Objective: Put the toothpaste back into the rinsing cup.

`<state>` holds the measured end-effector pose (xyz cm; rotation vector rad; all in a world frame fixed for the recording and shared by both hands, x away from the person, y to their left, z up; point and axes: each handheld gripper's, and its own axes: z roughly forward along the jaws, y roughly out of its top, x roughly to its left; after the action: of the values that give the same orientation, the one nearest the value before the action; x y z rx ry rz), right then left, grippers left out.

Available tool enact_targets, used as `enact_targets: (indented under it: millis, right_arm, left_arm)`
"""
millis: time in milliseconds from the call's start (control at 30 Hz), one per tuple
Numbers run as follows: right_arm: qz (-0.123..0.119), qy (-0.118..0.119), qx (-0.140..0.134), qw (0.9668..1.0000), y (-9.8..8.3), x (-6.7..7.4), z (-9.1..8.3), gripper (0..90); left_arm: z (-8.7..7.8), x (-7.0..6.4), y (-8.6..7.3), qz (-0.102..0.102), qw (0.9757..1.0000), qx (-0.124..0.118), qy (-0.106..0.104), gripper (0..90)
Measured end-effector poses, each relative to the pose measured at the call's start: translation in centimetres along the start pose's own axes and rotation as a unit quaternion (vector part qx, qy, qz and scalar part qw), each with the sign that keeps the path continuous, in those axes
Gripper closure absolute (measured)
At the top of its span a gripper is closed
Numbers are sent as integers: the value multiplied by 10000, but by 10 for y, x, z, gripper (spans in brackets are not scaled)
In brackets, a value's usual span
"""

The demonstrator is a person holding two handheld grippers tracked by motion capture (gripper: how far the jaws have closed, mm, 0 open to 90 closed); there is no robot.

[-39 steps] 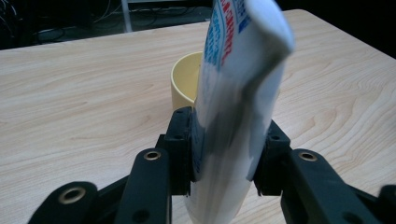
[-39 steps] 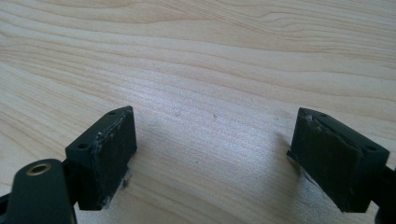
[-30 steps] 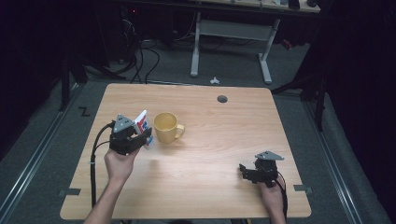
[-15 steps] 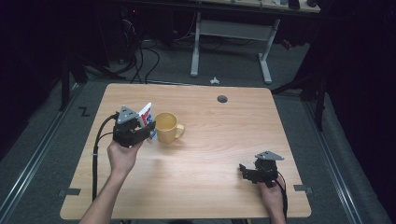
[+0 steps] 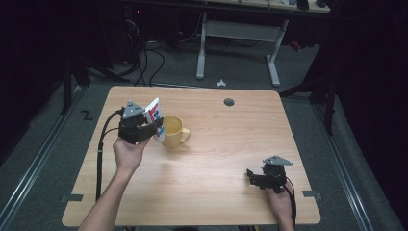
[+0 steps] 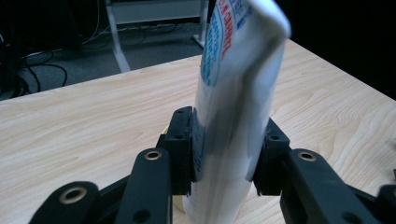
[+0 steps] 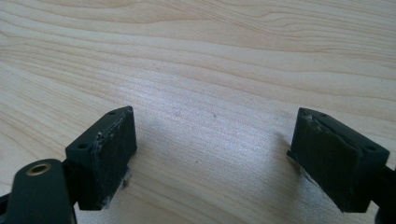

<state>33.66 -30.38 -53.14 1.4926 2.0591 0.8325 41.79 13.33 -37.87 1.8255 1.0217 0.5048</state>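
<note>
Lifted since before, left hand-held gripper clasps tube by mug; right hand-held gripper spread; pale wooden table; dark room.

Only print I can see is on the white tube: red and blue lettering near its top end, too blurred and cropped to read. Same tube from above: red/blue label, illegible.

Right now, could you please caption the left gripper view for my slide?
Left gripper clamps a white printed tube upright above the wooden table.
</note>
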Motion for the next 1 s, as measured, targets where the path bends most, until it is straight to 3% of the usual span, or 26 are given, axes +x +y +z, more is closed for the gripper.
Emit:
enact_targets:
  millis: [367, 1000]
  right_arm:
    - [-2, -1, 0, 10000, 0, 0, 0, 143]
    - [-2, 0, 1, 10000, 0, 0, 0, 143]
  left_arm:
    - [12, -2, 14, -11, 10000, -32, -38, 650]
    - [37, -1, 23, 10, 9999, 83, 105, 649]
